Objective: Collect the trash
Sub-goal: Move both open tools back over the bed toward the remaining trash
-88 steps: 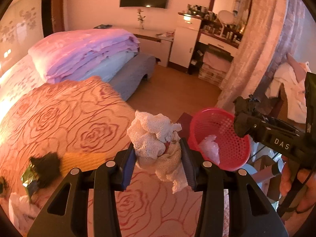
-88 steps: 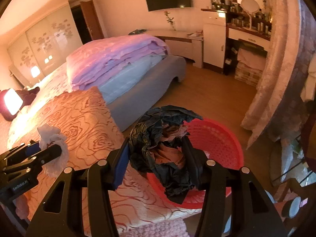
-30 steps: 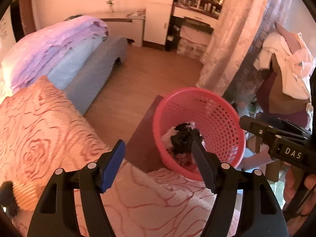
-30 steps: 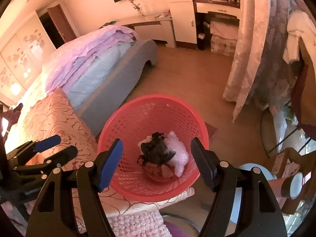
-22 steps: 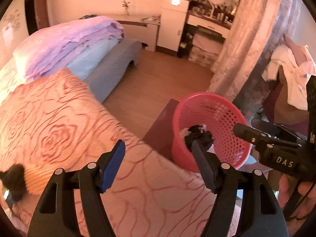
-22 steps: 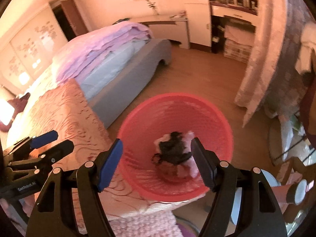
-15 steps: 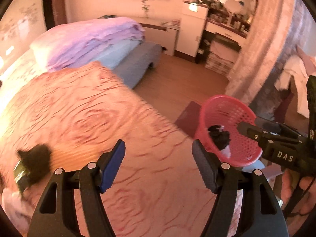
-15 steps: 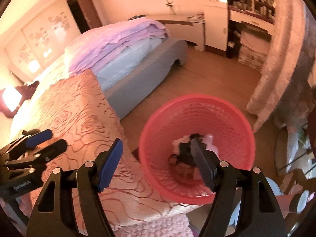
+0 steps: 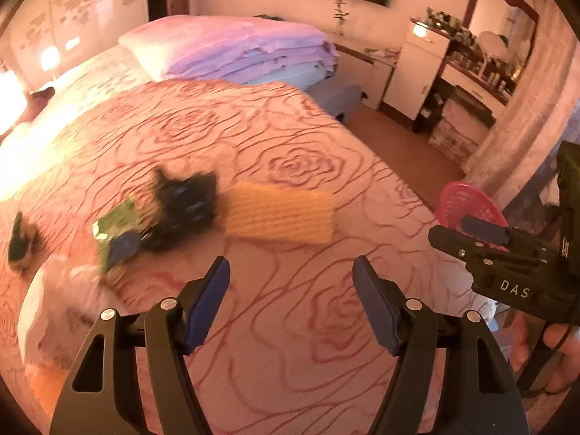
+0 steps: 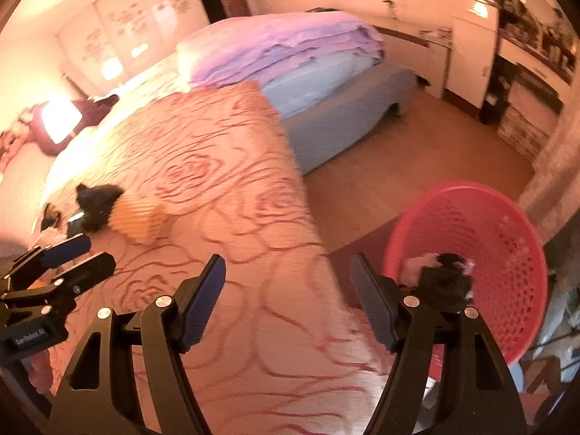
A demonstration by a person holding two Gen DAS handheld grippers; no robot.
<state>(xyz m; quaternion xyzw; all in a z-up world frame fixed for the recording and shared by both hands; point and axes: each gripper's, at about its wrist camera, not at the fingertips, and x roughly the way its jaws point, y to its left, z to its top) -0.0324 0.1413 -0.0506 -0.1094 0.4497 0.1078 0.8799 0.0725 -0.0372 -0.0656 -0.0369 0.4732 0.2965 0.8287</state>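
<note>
Both the left gripper and right gripper hang spread and empty over bare rose-patterned bedspread. The red basket stands past the bed edge. Blurred trash, perhaps a black bag and green wrapper, lies beside a yellow cloth.

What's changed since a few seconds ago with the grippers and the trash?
Both grippers let go: the left gripper dropped its white netting, the right gripper its black bag, into the red basket. Both then swung back over the bed. The remaining litter stayed put.
</note>
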